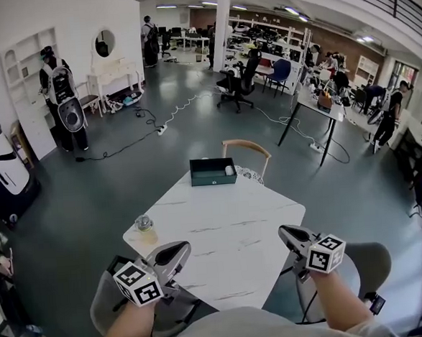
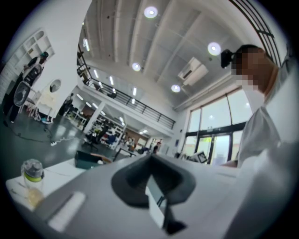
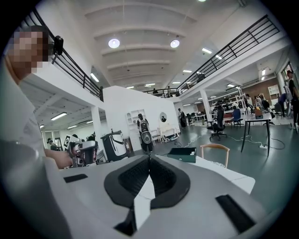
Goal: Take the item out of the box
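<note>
Two grippers hang low at the near edge of the white marble table. What is there, from the left?

The left gripper, its jaws pressed together on nothing. Beyond it, a small jar at the table's left edge. At the far edge is the dark green box, open on top, with a white item inside at its right end. A wooden chair is just behind. Then the right gripper, also closed tight and empty, well apart from the box.

And the room?

Grey floor, a person beside white shelves at the left, office desks at the back right.
</note>
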The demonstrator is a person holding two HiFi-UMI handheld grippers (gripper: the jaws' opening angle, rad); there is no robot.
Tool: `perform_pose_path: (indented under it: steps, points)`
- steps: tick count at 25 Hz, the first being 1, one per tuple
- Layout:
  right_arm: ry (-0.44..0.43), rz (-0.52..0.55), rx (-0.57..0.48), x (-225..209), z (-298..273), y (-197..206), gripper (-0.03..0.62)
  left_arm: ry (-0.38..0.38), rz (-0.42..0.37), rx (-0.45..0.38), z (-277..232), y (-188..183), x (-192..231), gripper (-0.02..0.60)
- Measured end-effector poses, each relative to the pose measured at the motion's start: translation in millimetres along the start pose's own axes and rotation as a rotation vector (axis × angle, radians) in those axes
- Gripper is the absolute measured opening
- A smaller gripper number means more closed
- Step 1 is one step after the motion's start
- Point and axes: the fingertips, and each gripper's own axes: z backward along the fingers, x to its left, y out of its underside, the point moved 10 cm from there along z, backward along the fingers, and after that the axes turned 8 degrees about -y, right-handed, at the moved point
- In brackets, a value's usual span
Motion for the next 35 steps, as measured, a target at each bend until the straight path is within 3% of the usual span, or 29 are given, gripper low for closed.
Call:
perform_pose_path:
  steps: [19, 28, 35]
  points:
    - [-0.070, -0.047, 0.004, -44, -3, 14, 0.008, -0.068, -0.003, 0.018, -27, 13, -14, 0.005]
    - [-0.215, -0.064, 0.007, -134, -24, 21, 0.008, -0.234, 0.000, 0.028, -93, 28, -32, 0.005]
    - [-0.313, 0.108, 0.060, -189, -52, 22, 0.008, -0.335, 0.036, 0.109, -148, 43, -34, 0.005]
